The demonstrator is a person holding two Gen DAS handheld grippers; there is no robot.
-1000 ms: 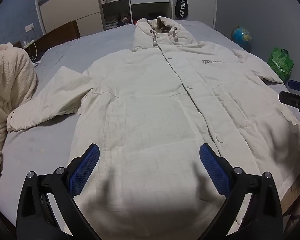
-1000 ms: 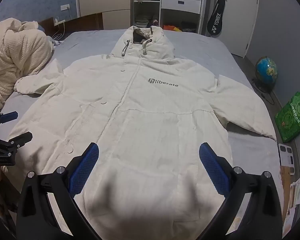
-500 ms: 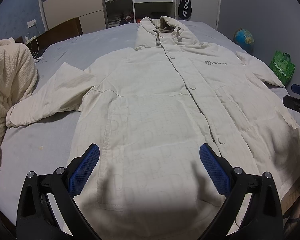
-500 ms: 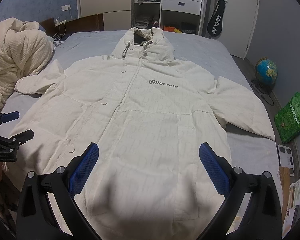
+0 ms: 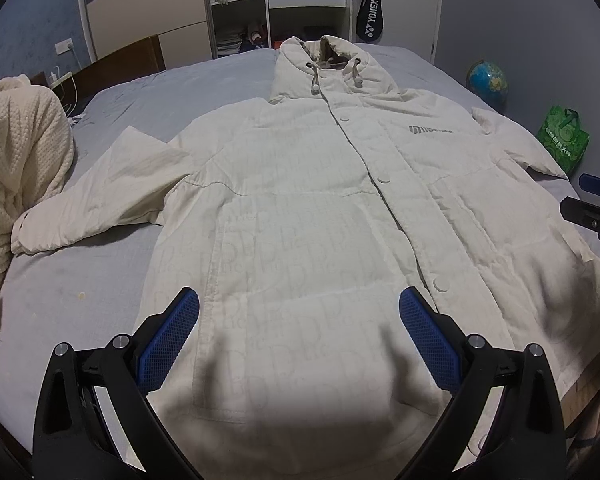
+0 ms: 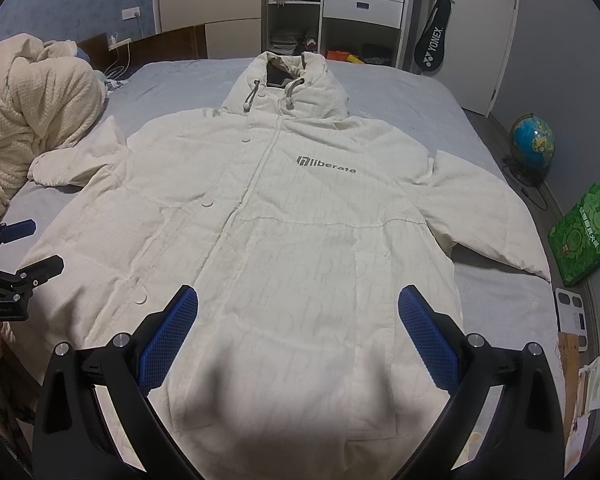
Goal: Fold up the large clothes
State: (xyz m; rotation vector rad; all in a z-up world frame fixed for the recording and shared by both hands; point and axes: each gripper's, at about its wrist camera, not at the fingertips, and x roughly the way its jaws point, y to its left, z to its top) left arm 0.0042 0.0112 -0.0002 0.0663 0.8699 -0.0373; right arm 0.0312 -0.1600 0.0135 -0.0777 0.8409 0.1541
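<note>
A large cream hooded coat (image 5: 300, 208) lies flat, front up and buttoned, on a grey bed (image 5: 80, 280), hood at the far end. It also fills the right wrist view (image 6: 300, 240), where it shows a "liberate" logo. Both sleeves are spread out to the sides. My left gripper (image 5: 299, 336) is open and empty above the coat's hem on its left half. My right gripper (image 6: 298, 336) is open and empty above the hem on its right half. Each gripper also shows at the edge of the other's view, the right gripper (image 5: 596, 208) and the left gripper (image 6: 16, 256).
A heap of cream knitted blanket (image 6: 28, 112) lies on the bed's left side near the left sleeve. A globe (image 6: 532, 146), a green bag (image 6: 584, 240) and papers (image 6: 580, 360) are on the floor to the right. A wardrobe with shelves (image 6: 340, 12) stands behind the bed.
Both grippers have drifted slightly, so the coat sits a little differently in both views. The coat has not moved and both grippers stay open.
</note>
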